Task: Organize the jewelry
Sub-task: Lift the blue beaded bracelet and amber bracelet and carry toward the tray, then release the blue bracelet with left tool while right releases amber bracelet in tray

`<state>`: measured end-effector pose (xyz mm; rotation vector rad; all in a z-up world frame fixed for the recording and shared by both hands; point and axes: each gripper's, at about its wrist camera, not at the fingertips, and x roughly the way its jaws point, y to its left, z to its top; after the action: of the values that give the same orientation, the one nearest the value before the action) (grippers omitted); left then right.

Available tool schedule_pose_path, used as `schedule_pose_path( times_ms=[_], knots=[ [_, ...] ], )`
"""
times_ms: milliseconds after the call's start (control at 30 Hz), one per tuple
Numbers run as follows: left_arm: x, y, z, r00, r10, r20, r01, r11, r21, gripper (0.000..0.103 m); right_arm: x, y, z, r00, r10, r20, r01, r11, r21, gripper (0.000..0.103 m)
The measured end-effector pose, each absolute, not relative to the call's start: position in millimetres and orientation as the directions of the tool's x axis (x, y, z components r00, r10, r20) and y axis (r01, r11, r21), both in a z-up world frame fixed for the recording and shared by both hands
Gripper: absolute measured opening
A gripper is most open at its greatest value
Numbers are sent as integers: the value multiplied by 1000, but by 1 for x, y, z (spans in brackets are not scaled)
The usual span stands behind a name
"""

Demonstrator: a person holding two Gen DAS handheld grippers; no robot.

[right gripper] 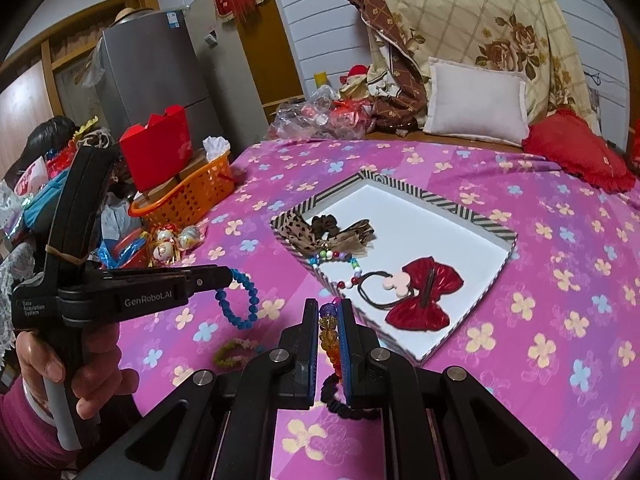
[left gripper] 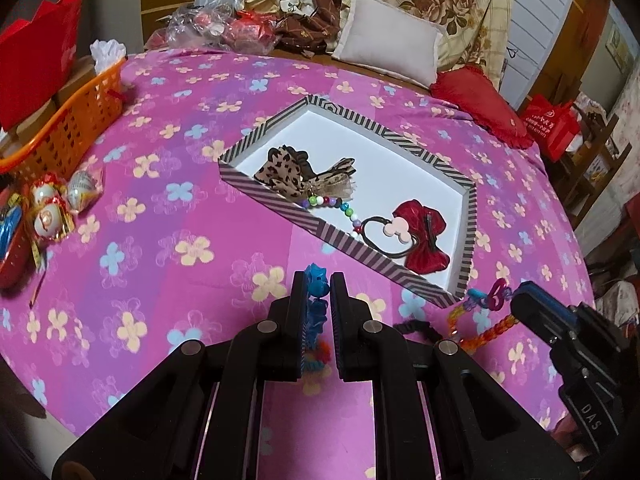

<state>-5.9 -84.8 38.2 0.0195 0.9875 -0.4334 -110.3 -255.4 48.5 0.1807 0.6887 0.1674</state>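
Observation:
A striped tray with a white floor lies on the pink flowered bedspread; it also shows in the right wrist view. It holds a leopard bow, a coloured bead bracelet, a black hair tie with a pink flower and a red bow. My left gripper is shut on a blue bead bracelet, held above the bedspread left of the tray. My right gripper is shut on an orange and purple bead bracelet near the tray's front corner.
An orange basket and wrapped trinkets sit at the left edge. A black scrunchie and a yellow-pink flower bracelet lie on the bedspread near the grippers. Pillows and a red cushion lie behind the tray.

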Motion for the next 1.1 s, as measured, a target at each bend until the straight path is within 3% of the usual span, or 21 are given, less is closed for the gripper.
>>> schedule_pose_path(
  times_ms=[633, 1100],
  knots=[
    [17, -109, 46, 494, -310, -813, 384, 916, -116, 10, -76, -265, 56, 753, 200, -626, -87, 975, 206, 9],
    [71, -157, 34, 456, -344, -821, 387, 907, -165, 10, -15, -280, 27, 731, 214, -648, -41, 962, 271, 9]
  ],
)
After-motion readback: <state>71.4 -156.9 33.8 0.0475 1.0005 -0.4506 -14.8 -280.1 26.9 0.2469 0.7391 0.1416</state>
